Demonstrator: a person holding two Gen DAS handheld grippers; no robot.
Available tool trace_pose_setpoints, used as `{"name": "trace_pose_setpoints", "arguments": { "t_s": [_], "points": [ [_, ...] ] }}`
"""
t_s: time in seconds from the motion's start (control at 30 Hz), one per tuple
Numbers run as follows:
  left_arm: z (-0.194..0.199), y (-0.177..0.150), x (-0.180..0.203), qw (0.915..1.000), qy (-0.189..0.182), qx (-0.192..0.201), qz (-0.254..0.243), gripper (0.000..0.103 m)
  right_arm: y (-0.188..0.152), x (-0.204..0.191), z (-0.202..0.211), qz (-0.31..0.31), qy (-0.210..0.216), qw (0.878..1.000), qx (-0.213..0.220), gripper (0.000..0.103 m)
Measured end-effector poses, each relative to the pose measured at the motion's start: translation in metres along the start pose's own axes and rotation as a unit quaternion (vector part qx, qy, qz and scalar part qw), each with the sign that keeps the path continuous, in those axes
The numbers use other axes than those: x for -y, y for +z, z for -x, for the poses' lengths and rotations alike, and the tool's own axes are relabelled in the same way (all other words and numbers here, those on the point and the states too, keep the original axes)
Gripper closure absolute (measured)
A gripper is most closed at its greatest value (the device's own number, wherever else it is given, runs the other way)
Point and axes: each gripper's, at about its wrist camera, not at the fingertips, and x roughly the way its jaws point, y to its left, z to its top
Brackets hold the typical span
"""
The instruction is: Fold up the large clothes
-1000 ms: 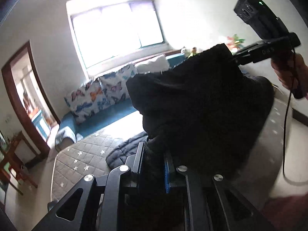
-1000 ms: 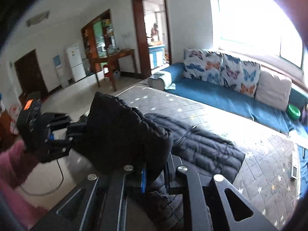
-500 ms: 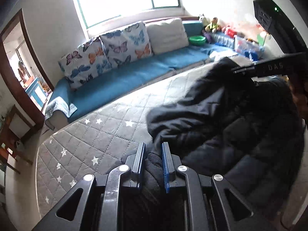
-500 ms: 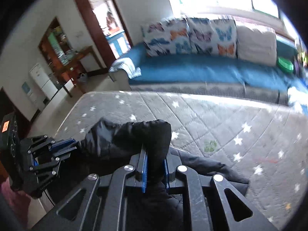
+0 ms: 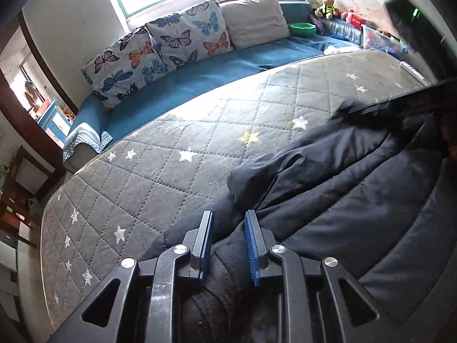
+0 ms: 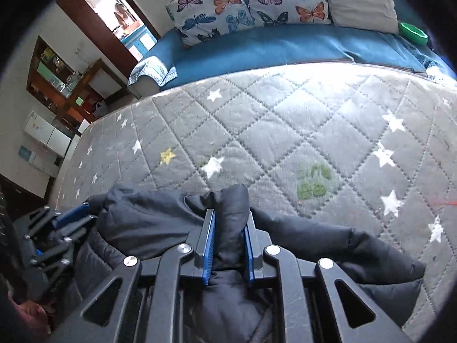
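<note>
Pinching the puffy black quilted jacket [image 5: 357, 200] in both grippers (left [image 5: 227, 245], right [image 6: 227, 245]), we hold its folded edge crosswise between us; grey star-quilted mattress [image 6: 285, 131] lies ahead.

Little could be read. On the grey quilted mattress cover [image 6: 285, 131], at about four o'clock from its middle in the right wrist view, stood a green printed mark [image 6: 312, 181] in two rows of rounded letters; the lower row looked like "BB", the upper row was too blurred to make out. In the left wrist view, the pale lettering on the dark bar [image 5: 414, 100] at three o'clock was smeared and unreadable.
</note>
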Motion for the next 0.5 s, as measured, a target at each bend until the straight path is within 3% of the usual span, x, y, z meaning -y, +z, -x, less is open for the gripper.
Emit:
{"name": "trace_pose_setpoints", "arguments": {
  "t_s": [0.13, 0.27, 0.4, 0.5],
  "points": [
    [0.007, 0.0, 0.0, 0.9999, 0.005, 0.01, 0.003, 0.076, 0.001, -0.013, 0.035, 0.02, -0.023, 0.999, 0.036, 0.084],
    [0.048, 0.002, -0.011, 0.9988, 0.0, 0.038, 0.031, 0.076, -0.003, -0.026, 0.079, 0.048, -0.039, 0.996, 0.064, 0.08],
    [0.109, -0.001, -0.022, 0.9963, -0.013, 0.073, 0.044, 0.076, -0.018, -0.041, 0.105, 0.086, -0.042, 0.994, 0.054, 0.08],
    [0.156, -0.008, -0.027, 0.9949, -0.001, 0.091, 0.042, 0.068, -0.036, -0.048, 0.101, 0.112, -0.068, 0.991, 0.038, 0.079]
  ]
}}
